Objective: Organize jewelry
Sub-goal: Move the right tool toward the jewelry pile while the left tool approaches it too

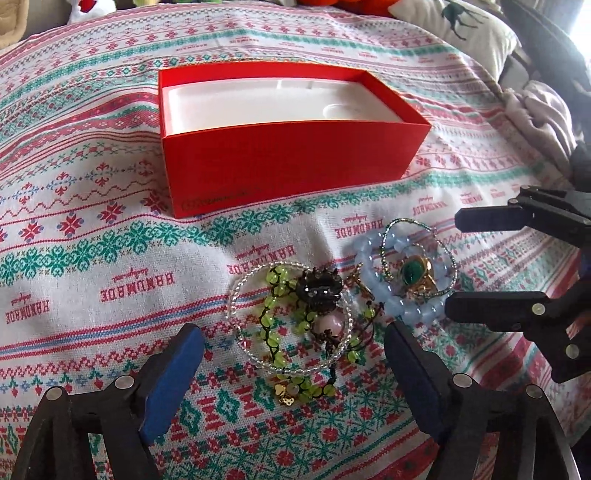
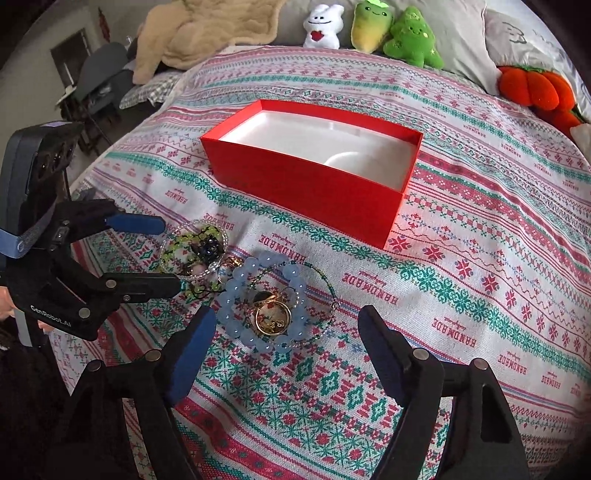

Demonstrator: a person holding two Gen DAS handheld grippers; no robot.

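A pile of jewelry lies on the patterned cloth. A green bead bracelet (image 1: 280, 325) with a clear bead ring and a black hair claw (image 1: 319, 290) lies just ahead of my open left gripper (image 1: 293, 345). A pale blue bead bracelet (image 1: 402, 277) (image 2: 258, 299) holds a gold ring with a green stone (image 1: 415, 273) (image 2: 273, 317). My right gripper (image 2: 286, 325) is open, just short of the blue bracelet; it also shows in the left wrist view (image 1: 452, 262). My left gripper shows in the right wrist view (image 2: 168, 254). An open red box (image 1: 288, 147) (image 2: 314, 181) with a white liner stands beyond.
Plush toys (image 2: 391, 33) line the far edge of the bed, with an orange one (image 2: 535, 92) at the right. A beige blanket (image 2: 199, 33) lies at the back left. A pillow (image 1: 458, 26) and crumpled fabric (image 1: 535, 118) lie at the right.
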